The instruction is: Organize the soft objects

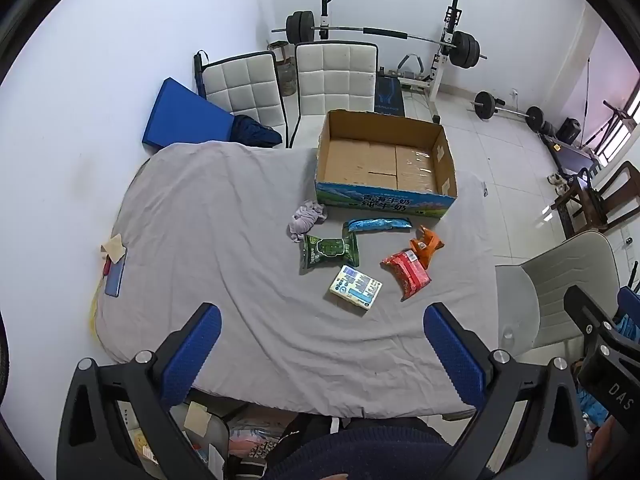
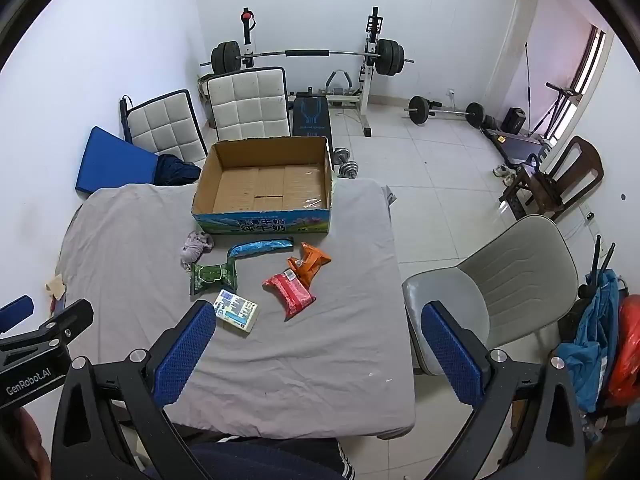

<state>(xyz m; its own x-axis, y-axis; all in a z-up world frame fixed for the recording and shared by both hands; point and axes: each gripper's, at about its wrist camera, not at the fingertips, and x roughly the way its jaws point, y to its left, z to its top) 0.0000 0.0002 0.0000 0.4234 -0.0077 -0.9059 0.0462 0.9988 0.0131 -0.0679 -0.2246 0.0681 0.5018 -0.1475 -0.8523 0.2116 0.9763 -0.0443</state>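
you're at the start, both the left claw (image 1: 322, 344) and right claw (image 2: 316, 342) spread wide and holding nothing, the soft packs and cloth (image 1: 306, 220) lying on the grey surface (image 1: 208, 240) just before the empty box (image 1: 384, 160), so reach for the nearest pack (image 2: 236, 312).

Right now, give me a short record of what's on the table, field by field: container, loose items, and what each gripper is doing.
surface: table under a grey cloth
container: open cardboard box, nothing visible inside, at the far side
cloth item: crumpled pale rag, just in front of the box
packets: blue packet, green packet, orange packet, red packet, white printed pack
left gripper: open, holding nothing, above the near edge
right gripper: open, holding nothing
progress: nothing visible in the box yet
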